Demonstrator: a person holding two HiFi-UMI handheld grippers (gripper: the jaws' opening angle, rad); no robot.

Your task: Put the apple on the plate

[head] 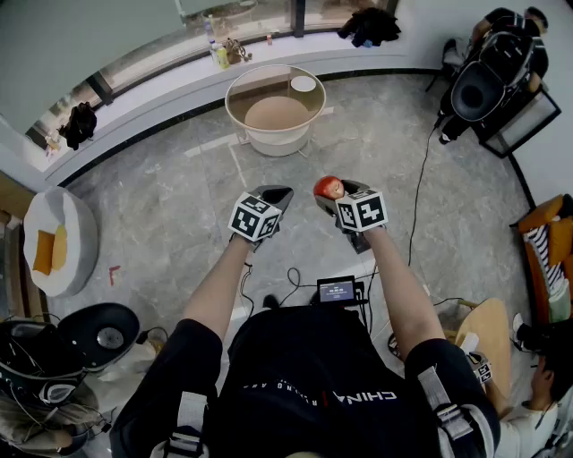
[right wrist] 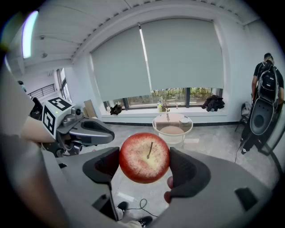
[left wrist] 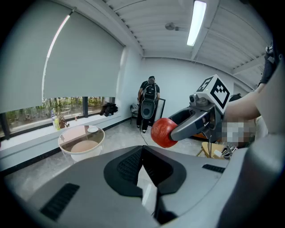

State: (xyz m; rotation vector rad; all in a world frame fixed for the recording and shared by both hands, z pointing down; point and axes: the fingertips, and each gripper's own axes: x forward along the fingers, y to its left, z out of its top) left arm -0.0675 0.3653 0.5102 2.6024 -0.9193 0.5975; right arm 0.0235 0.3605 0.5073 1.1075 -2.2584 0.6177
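The apple [right wrist: 143,151], red with a pale speckled patch round its stem, sits between the fingers [right wrist: 189,170] of the right gripper [right wrist: 145,163], which press on its two sides; the stem end faces that gripper's camera. It hangs in the air above the grey stone floor [head: 179,215], in front of the person's chest, well apart from the plate [head: 303,83]. In the head view the apple [head: 328,187] shows at the tip of the right gripper [head: 337,193], just beside the left gripper [head: 271,196]. The left gripper view shows its own fingers [left wrist: 128,165] brought together with nothing between them, and the apple [left wrist: 163,132] beyond them.

The plate [right wrist: 184,120] is small and white and lies flat near the edge of a round glass bench [head: 240,114] farther off by the window. The bench is a see-through drum; a tan disc [head: 276,113] shows inside it, under the glass top.

Behind the bench, a few bottles [head: 218,52] stand on the long sill [head: 161,85], and dark clothing [head: 369,24] lies heaped at its far end.
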